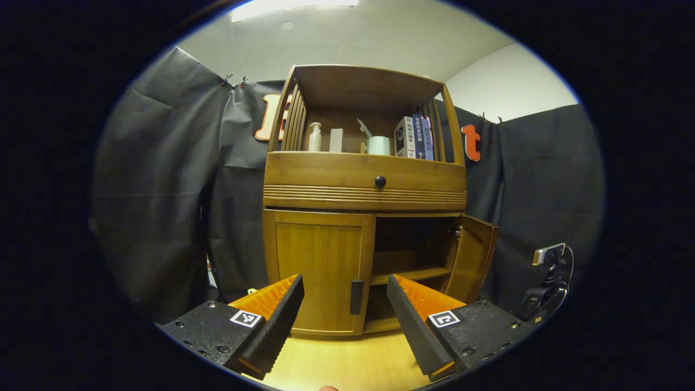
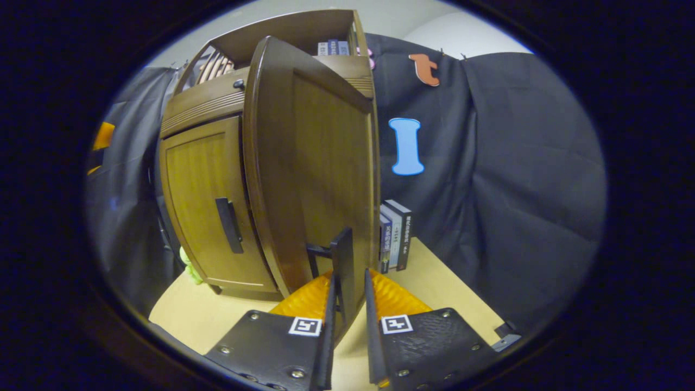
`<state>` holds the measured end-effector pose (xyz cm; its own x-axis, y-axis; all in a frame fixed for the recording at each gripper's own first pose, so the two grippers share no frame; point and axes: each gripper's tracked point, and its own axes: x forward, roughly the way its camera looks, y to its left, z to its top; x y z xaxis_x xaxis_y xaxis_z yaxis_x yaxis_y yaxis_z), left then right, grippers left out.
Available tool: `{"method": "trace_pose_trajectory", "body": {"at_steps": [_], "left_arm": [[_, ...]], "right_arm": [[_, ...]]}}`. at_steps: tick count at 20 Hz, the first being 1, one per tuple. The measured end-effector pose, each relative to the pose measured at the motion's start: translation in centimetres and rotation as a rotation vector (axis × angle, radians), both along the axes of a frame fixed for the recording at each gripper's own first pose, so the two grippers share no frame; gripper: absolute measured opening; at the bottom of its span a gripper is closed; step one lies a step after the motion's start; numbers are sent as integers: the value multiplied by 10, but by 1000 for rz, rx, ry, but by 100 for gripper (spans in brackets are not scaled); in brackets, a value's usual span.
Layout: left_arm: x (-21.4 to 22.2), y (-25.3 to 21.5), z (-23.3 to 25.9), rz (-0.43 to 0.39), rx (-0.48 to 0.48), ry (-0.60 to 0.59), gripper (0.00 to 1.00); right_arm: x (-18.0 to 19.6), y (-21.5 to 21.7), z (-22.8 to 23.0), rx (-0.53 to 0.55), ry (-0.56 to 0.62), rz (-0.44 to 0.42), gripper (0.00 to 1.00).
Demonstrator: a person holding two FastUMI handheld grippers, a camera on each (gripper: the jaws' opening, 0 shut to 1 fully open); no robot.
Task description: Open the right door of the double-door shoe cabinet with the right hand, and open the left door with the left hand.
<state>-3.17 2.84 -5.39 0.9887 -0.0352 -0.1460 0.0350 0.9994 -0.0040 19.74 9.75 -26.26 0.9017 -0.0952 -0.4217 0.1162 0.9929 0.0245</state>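
The wooden shoe cabinet (image 1: 364,182) stands straight ahead on a pale wooden floor. Its left door (image 1: 320,260) is closed, and the dark upright handle (image 1: 356,297) sits at that door's inner edge. My left gripper (image 1: 345,283) is open just short of this handle, one finger on each side of it and touching nothing. The right door (image 2: 309,163) is swung wide open, showing shelves inside (image 1: 412,271). My right gripper (image 2: 348,276) is shut on the right door's handle (image 2: 343,255).
The top shelf holds a bottle (image 1: 315,137), a white cup (image 1: 378,145) and books (image 1: 415,137). More books (image 2: 395,234) stand on the floor behind the open door. A drawer knob (image 1: 380,181) sits above the doors. Dark gear (image 1: 548,279) hangs at the right.
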Motion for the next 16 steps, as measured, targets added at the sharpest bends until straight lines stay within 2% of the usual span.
{"method": "trace_pose_trajectory", "body": {"at_steps": [1, 3, 4, 6, 7, 16], "left_arm": [[1, -4, -2, -7, -3, 2, 96], [1, -10, -4, -19, -8, 6, 96], [2, -13, -5, -25, -10, 9, 96], [3, -18, -7, -36, -13, 13, 96], [4, -20, -9, -40, -13, 17, 96], [23, -42, -25, -75, -38, 45, 96]], "right_arm": [[0, -1, 0, 8, 2, -7, 26], [-3, -7, 1, -4, 2, -24, 26], [-1, -17, 0, -27, -1, -42, 30], [-4, -26, 0, -30, 0, -60, 11], [-3, -28, 1, -18, -1, -66, 9], [0, -53, 9, -44, -41, -104, 10]]}}
